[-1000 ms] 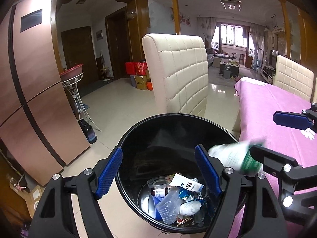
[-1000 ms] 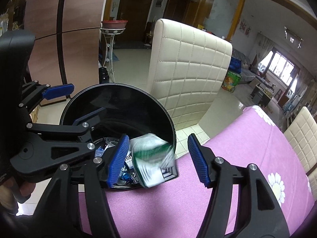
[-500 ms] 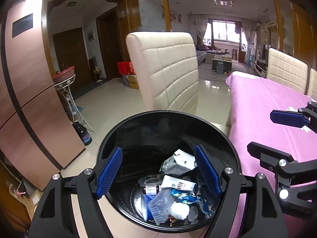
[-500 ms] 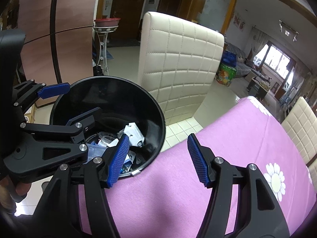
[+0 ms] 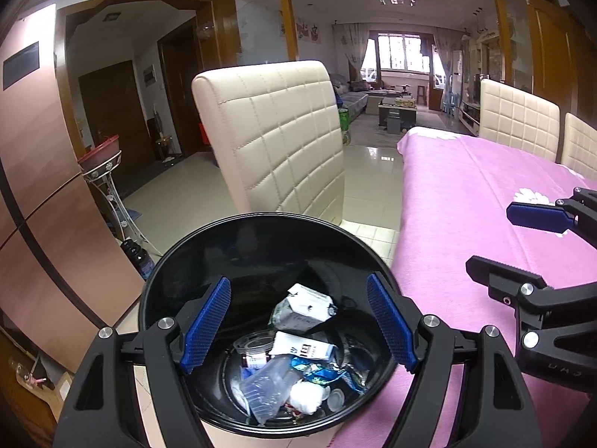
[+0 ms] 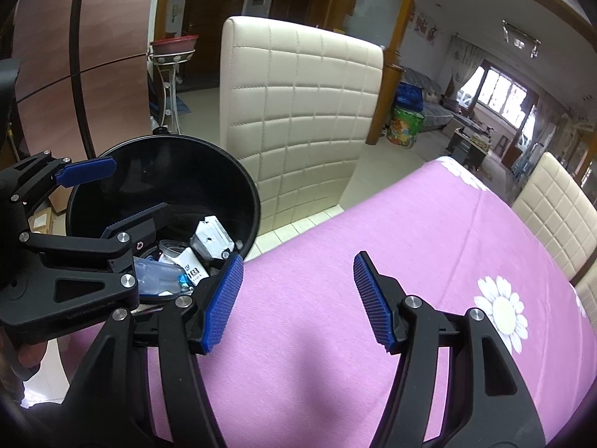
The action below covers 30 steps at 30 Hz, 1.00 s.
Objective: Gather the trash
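Hovering over the bin (image 5: pixel 261 231) — left hand-held gripper (image 5: pixel 298 324) wide open, empty; right hand-held gripper (image 6: pixel 298 298) same, beside the bin over the desk (image 6: pixel 410 224). Trash (image 5: pixel 294 351) inside bin. Risk: knocking the bin rim, tipping it.

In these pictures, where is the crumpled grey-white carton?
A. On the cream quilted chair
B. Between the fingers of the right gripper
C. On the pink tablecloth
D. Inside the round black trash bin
D: the crumpled grey-white carton lies on top of the other trash inside the round black trash bin, while the right gripper is open with nothing between its fingers, over the pink tablecloth.
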### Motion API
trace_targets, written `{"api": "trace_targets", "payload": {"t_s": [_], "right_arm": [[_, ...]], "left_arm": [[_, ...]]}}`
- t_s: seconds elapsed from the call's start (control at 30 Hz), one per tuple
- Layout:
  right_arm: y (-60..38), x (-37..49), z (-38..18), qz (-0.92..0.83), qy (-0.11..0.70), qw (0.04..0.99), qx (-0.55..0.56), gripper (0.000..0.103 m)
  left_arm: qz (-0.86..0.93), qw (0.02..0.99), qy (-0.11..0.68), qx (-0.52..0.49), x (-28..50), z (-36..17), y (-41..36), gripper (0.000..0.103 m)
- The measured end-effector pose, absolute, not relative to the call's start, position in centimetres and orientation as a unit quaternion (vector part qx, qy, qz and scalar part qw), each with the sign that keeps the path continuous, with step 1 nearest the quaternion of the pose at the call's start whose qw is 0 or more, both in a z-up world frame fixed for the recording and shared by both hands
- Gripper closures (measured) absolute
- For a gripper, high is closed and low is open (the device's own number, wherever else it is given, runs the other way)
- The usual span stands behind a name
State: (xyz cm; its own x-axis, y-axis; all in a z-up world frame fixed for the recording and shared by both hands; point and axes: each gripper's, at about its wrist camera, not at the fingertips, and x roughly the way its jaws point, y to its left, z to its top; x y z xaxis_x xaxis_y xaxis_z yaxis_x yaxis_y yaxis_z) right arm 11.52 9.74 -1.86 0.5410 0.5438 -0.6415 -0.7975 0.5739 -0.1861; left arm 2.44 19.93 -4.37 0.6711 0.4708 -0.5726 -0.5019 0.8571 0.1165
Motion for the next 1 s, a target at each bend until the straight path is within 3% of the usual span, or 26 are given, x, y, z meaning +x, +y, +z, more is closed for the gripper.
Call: {"api": "trace_targets", "payload": {"t_s": [0.1, 0.4, 1.0], "right_arm": [[8.2, 12.0, -1.9, 0.374, 0.266, 0.856, -0.240, 0.028], [2.1, 15.2, -2.2, 0.311, 0.304, 0.877, -0.203, 0.022], [-9.1, 18.0, -2.5, 0.168, 0.315, 0.927, -0.112, 0.009]], "left_arm": [[0.250, 0.918, 0.307, -0.027, 2.9, -4.3, 19.1, 0.029], [0.184, 0.937, 0.297, 0.022, 4.9, -4.0, 12.7, 0.029], [0.118, 0.948, 0.295, 0.005, 9.0, -4.1, 4.9, 0.024]]}}
